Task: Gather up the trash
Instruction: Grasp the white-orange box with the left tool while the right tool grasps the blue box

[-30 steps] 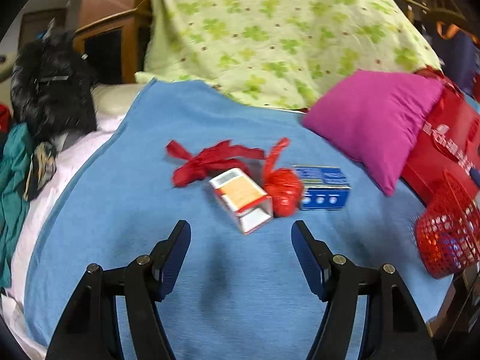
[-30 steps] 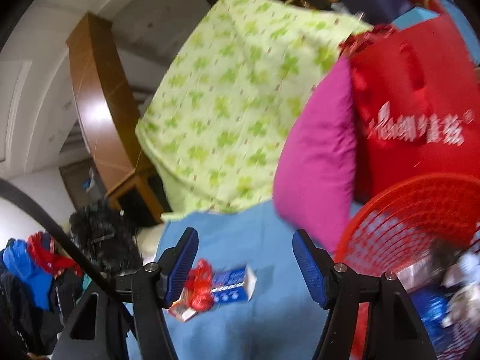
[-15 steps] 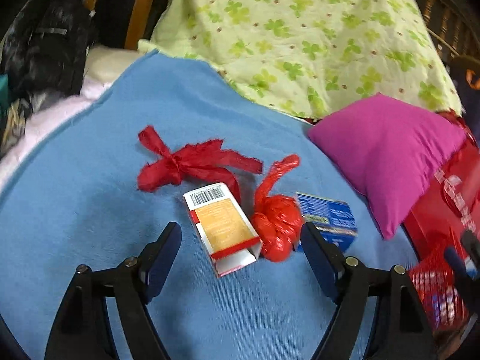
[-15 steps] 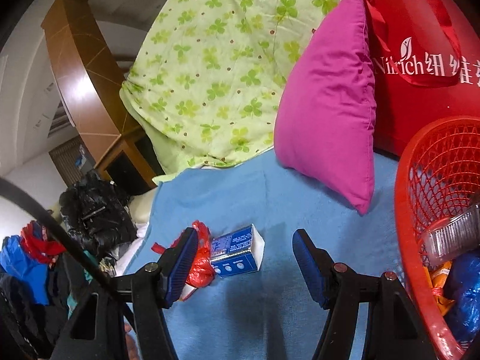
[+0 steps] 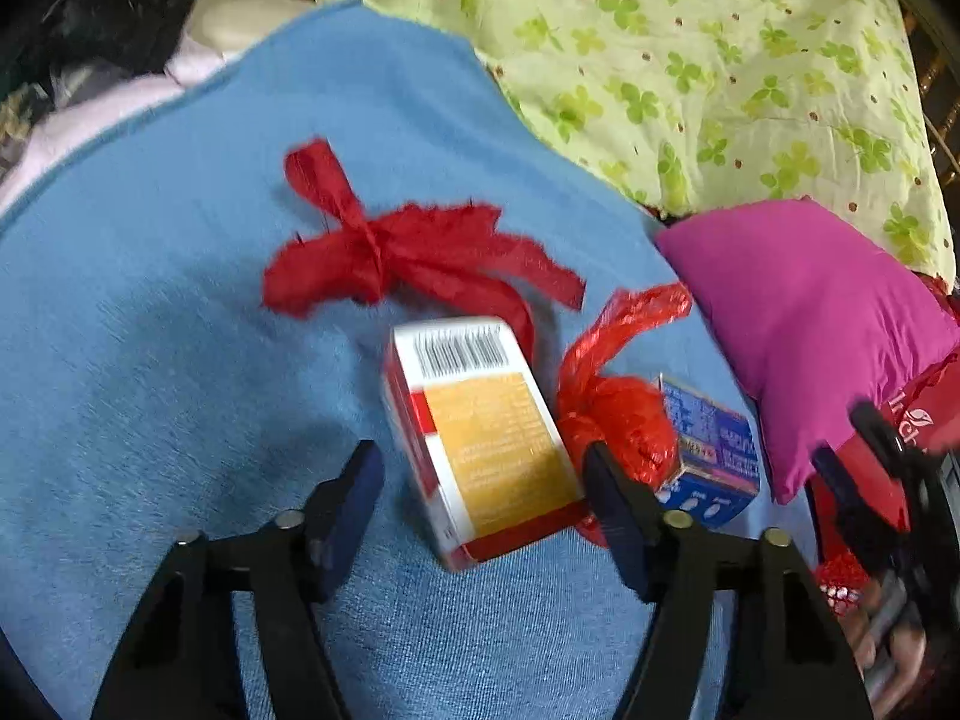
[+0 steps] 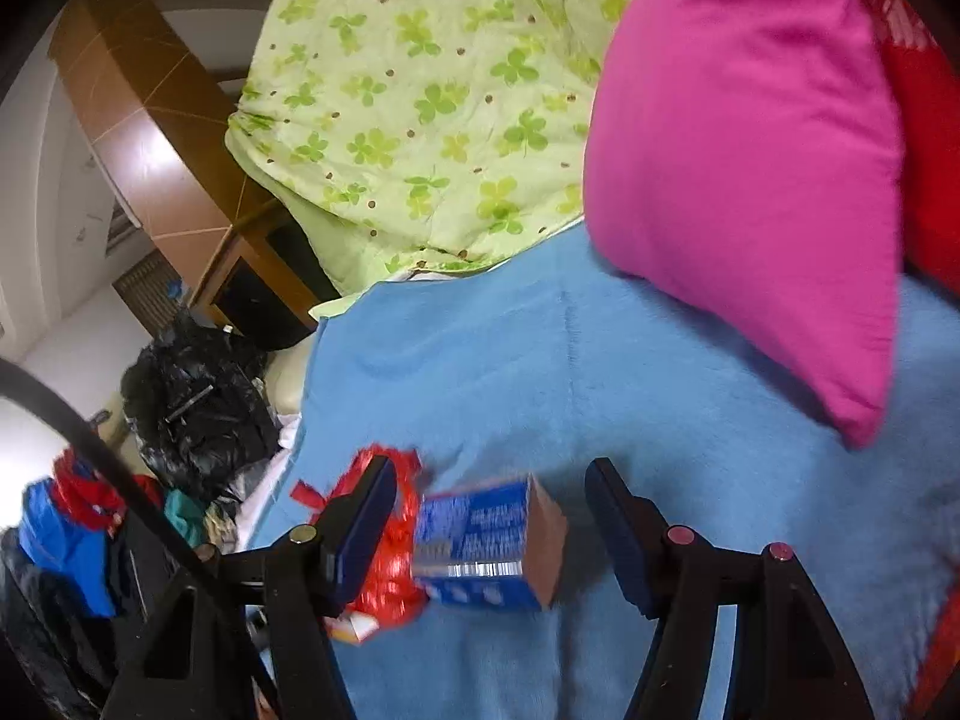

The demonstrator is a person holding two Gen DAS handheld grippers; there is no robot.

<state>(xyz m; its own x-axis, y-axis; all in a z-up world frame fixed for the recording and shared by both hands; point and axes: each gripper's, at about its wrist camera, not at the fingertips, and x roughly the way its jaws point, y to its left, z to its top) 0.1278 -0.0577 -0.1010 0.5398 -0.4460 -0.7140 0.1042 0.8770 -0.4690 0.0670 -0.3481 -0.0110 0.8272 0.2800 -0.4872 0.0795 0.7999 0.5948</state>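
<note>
Collection unfinished: the spread left hand-held gripper [image 5: 483, 483] brackets the orange carton [image 5: 486, 438] at lower centre, the spread right hand-held gripper [image 6: 489, 516] the blue carton [image 6: 489, 543]; red bag [image 5: 618, 420] and ribbon [image 5: 396, 252] remain on the bed [image 5: 150, 330].

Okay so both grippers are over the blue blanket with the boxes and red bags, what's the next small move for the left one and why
Probably ease the left gripper forward and down a little, then close. Its jaws are open and the orange and white box already lies between the fingertips on the blue blanket. The tied red bag touches the box's right side, so that finger may catch it.
</note>
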